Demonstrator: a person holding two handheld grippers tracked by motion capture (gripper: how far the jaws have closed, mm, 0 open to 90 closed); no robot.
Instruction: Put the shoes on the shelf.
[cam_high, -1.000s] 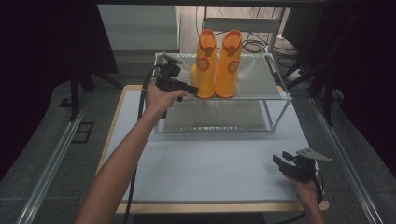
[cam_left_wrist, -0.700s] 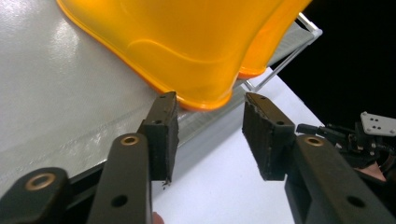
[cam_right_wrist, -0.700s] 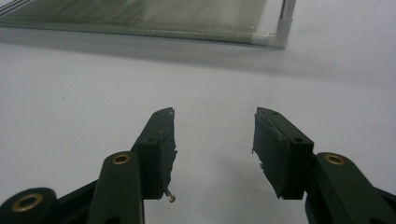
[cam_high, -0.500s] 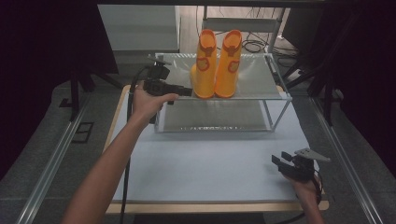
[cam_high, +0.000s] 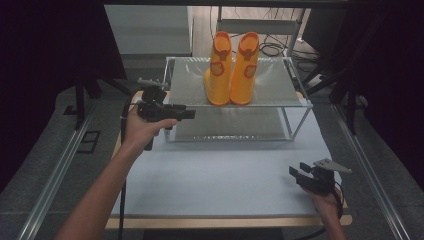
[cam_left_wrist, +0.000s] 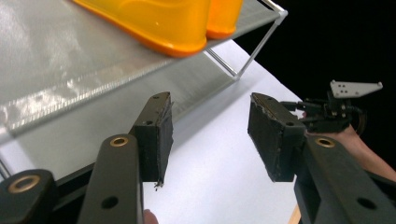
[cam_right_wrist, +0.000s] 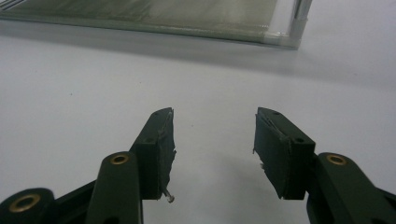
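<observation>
At rack's (cam_high: 280, 102) left end: left gripper (cam_high: 187, 114), jaws parted, empty, orange boots (cam_high: 231, 70) on top shelf. Near tabletop's (cam_high: 225, 170) front-right corner: right gripper (cam_high: 298, 173); own view confirms jaws parted, empty.

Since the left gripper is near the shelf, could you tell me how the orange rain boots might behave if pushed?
The orange rain boots stand tall and upright on narrow soles, so a push near the top would probably tip them. They look like glossy rubber, likely flexible and somewhat slippery. The smooth metal shelf might let them slide.
</observation>
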